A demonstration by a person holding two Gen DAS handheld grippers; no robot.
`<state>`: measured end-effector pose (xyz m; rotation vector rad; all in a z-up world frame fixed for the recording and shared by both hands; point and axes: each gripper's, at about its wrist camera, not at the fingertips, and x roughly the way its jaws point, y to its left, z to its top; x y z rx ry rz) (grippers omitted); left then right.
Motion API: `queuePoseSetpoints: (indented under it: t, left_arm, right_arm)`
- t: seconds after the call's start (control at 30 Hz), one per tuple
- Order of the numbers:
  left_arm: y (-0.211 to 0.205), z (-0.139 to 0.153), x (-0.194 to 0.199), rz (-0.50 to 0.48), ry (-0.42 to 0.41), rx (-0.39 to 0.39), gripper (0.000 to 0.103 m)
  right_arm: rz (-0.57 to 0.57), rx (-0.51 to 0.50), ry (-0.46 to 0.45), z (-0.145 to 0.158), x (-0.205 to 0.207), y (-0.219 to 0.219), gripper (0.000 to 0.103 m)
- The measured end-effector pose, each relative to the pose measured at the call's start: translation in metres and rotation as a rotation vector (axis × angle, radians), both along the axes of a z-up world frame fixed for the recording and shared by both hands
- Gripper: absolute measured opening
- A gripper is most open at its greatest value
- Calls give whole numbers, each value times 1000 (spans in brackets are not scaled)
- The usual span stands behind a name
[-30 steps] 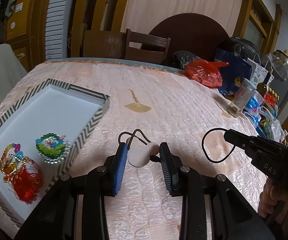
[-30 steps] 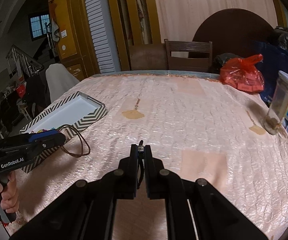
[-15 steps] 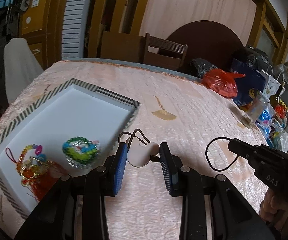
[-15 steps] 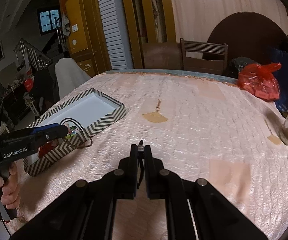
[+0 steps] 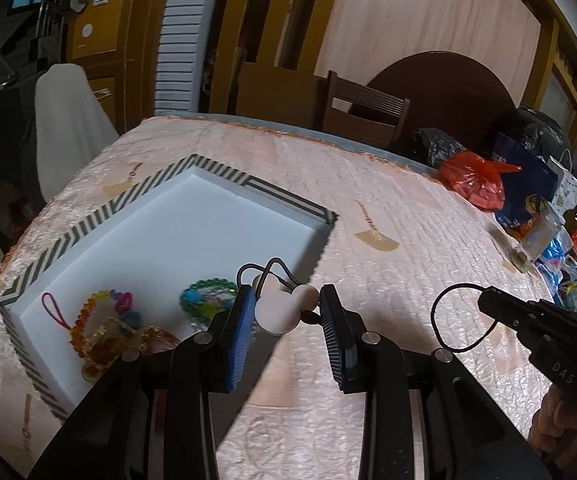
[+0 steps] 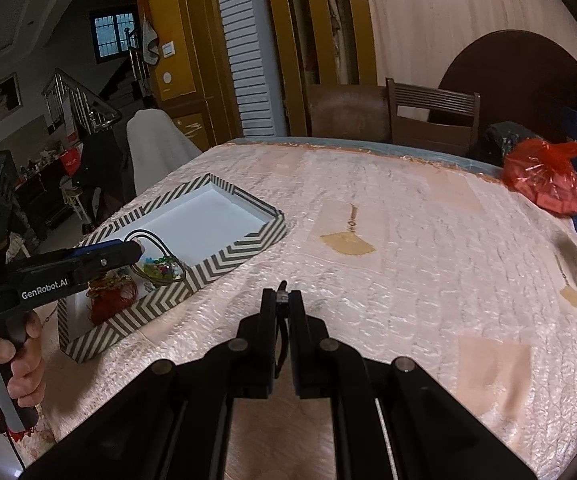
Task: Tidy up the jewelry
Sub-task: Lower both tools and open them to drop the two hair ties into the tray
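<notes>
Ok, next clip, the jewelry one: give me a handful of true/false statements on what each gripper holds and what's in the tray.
1. The left gripper holds a cream mouse-head hair tie with brown elastic. True.
2. The right gripper stands wide open and empty. False: its jaws are shut on a thin black elastic loop.
3. The white tray with the grey chevron border is empty. False: a green beaded bracelet and a red tasselled charm lie in it.
4. A red plastic bag sits at the far side of the table. True.
</notes>
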<state>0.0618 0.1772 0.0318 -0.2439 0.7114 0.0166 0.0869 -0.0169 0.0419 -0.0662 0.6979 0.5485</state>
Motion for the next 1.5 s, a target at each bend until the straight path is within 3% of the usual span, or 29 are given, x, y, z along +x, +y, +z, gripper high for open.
queuePoseSetpoints:
  t: [0.47, 0.73, 1.07, 1.17, 1.4, 1.5]
  left_arm:
    - [78, -16, -10, 149, 22, 16, 14]
    - [108, -24, -13, 220, 32, 25, 14]
    - [118, -34, -24, 272, 67, 64, 14]
    - [121, -41, -24, 285, 89, 56, 14]
    - [116, -48, -25, 281, 109, 46, 14]
    - [116, -48, -25, 287, 113, 43, 14]
  right_arm:
    - [72, 35, 54, 2, 27, 59, 6]
    - [130, 121, 109, 3, 56, 112, 6]
    - [222, 134, 220, -26, 65, 182, 6]
    - [200, 145, 253, -37, 73, 188, 6]
    - [108, 19, 276, -62, 89, 185, 6]
    - [115, 15, 286, -64, 92, 181, 6]
